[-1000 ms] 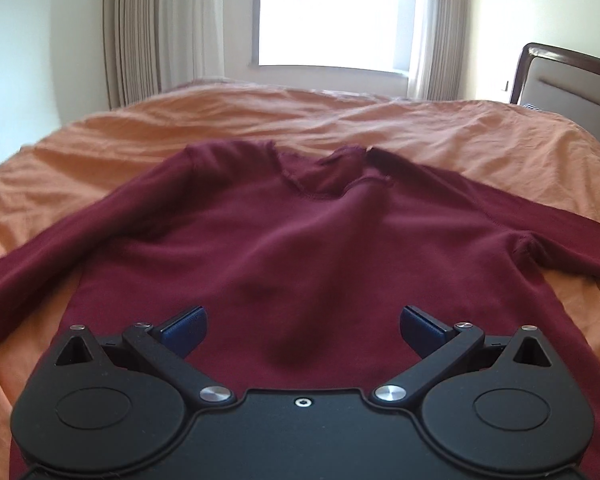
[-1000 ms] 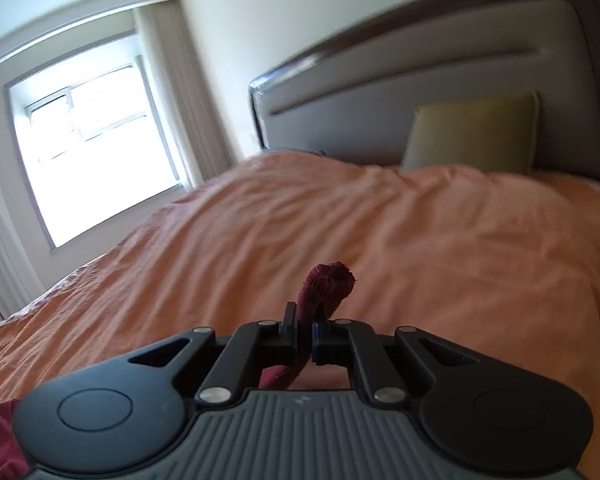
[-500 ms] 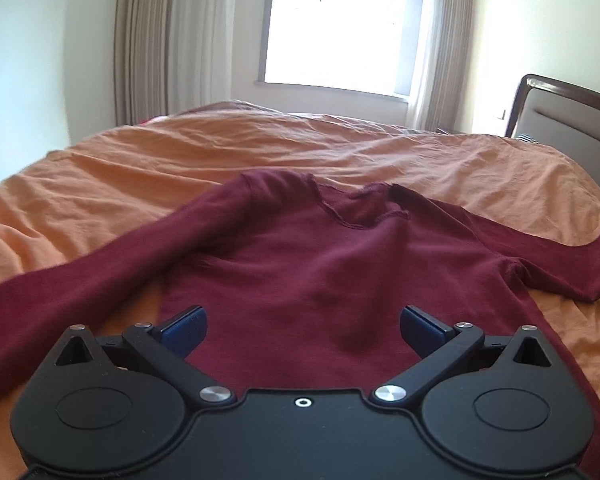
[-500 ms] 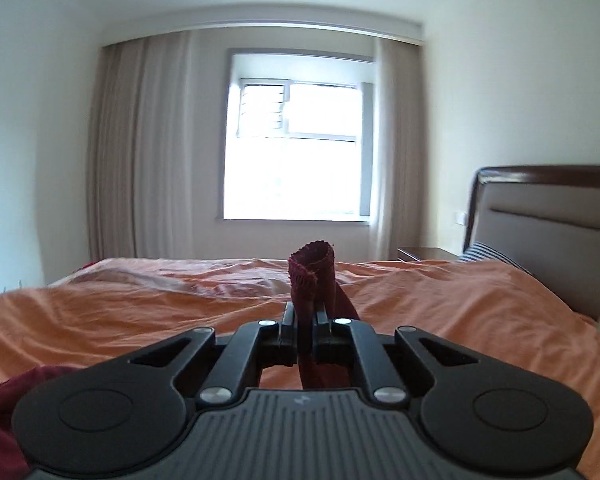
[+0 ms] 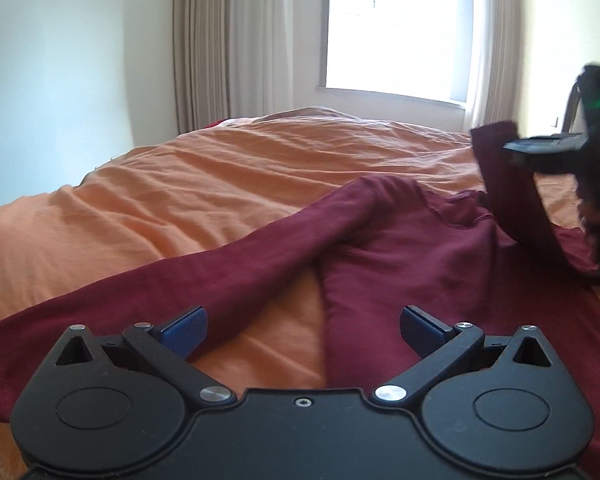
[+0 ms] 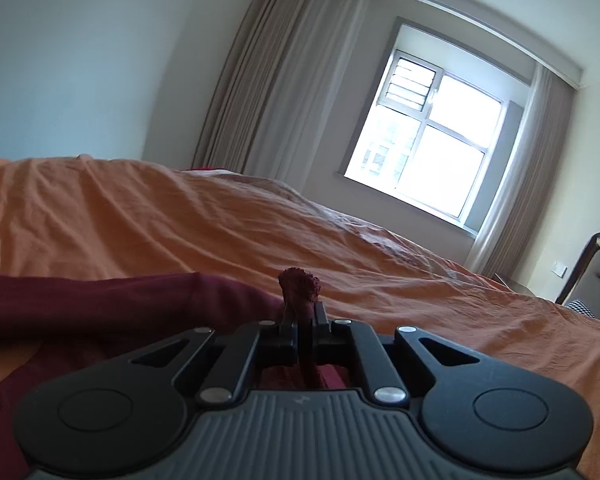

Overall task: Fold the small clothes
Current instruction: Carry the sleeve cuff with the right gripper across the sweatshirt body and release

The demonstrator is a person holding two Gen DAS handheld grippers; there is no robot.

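A maroon long-sleeved top (image 5: 440,256) lies spread on the orange bedspread (image 5: 220,184). Its left sleeve (image 5: 160,288) stretches out flat toward the near left. My left gripper (image 5: 304,326) hangs open just above the gap between that sleeve and the body, with nothing between its blue pads (image 5: 186,326). My right gripper (image 6: 302,316) is shut on the cuff of the right sleeve (image 6: 298,282). In the left wrist view the right gripper (image 5: 512,148) holds that sleeve (image 5: 508,192) lifted over the top's chest.
A window (image 5: 400,28) and beige curtains (image 5: 240,48) stand beyond the bed's far edge. A dark wooden headboard (image 6: 596,272) sits at the right. The bedspread is wrinkled and bare left of the top.
My right gripper has swung the sleeve cuff from the headboard side across toward the top's middle, rolling as it went. My left gripper drifted left, from over the body to the armpit gap.
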